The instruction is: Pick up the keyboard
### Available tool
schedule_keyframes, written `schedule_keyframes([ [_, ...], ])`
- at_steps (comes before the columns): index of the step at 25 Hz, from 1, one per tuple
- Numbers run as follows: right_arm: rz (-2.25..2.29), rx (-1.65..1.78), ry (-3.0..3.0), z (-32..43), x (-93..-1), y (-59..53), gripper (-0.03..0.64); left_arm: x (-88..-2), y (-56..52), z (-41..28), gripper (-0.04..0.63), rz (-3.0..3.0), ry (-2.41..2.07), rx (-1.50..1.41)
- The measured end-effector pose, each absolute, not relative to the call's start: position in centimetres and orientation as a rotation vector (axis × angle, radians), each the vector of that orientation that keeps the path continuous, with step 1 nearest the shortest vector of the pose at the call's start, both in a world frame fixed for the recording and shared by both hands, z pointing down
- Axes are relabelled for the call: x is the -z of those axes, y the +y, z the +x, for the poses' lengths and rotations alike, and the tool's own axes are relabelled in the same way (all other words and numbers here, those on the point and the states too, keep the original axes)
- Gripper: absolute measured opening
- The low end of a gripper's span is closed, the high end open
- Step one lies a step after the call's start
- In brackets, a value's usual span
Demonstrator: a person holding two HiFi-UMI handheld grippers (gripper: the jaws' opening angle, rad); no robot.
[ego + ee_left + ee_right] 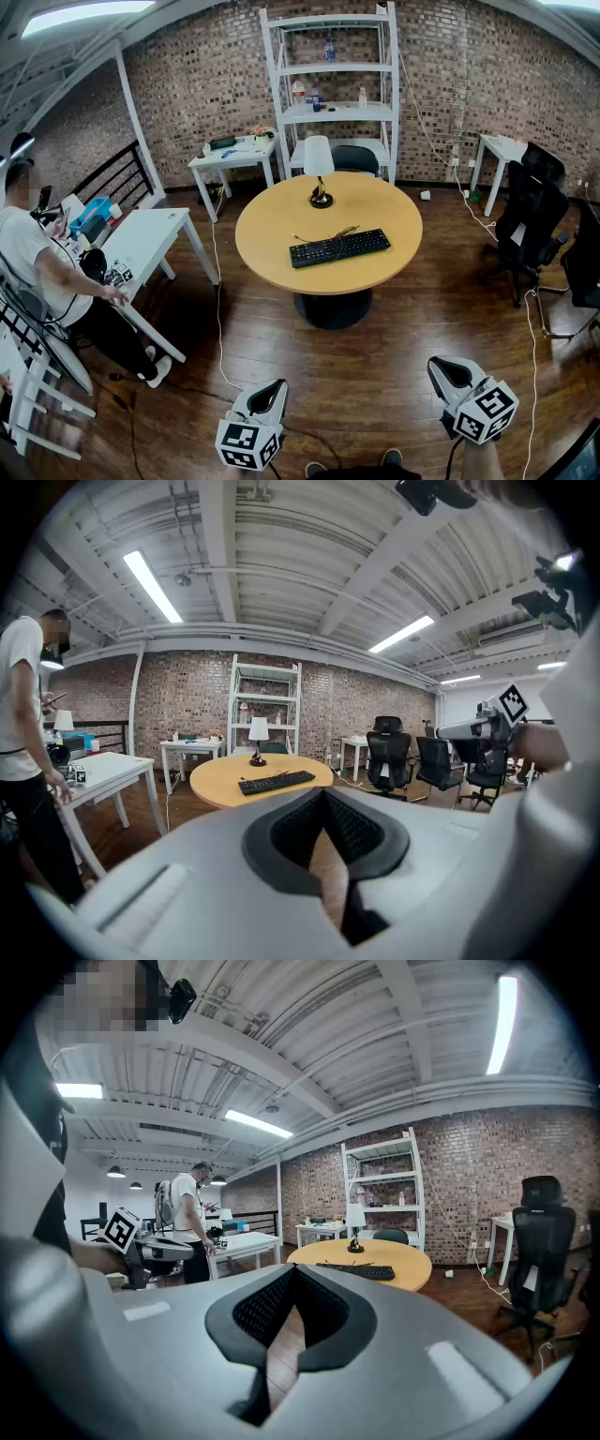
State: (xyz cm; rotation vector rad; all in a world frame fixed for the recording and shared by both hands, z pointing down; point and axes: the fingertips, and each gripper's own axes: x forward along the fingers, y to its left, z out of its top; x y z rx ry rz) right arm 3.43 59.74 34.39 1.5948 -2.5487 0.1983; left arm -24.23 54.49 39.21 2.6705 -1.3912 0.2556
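Keyboard place: the keyboard lies flat on the round counter, on the half nearer the camera in the head view, slightly right of the counter's middle.
Keyboard axis: its long axis runs left to right across the head view, slightly tilted, with the right end a little farther away than the left. One long edge faces the camera.
Cable: a thin cable lies loose on the counter just behind the keyboard.
Lamp: a lamp with a white shade stands upright at the far side of the counter, behind the keyboard and apart from it.
Left gripper: the left gripper hangs low over the wooden floor, well apart from the counter. Its jaws are together, with nothing between them.
Right gripper: the right gripper is also over the floor, well short of the counter. Its jaws are closed and empty.
Aim: both gripper views show the keyboard far ahead, beyond the closed jaw tips.
Person: a person stands at the far left beside a white desk.
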Motion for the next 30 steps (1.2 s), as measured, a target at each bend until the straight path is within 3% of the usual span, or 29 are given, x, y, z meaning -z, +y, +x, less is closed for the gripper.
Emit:
schedule_keyframes([
  [15, 1.570, -0.206, -2.434, -1.8, -37.2, 56.2, 0.032, -41.6, 49.2, -27.7, 0.110, 2.759, -1.283, -0.455],
  [30, 1.410, -0.235, -2.544, 6.2, -39.3, 36.9, 0.057, -42.4, 30.9, -17.9, 0.110, 2.706, -1.288, -0.605],
])
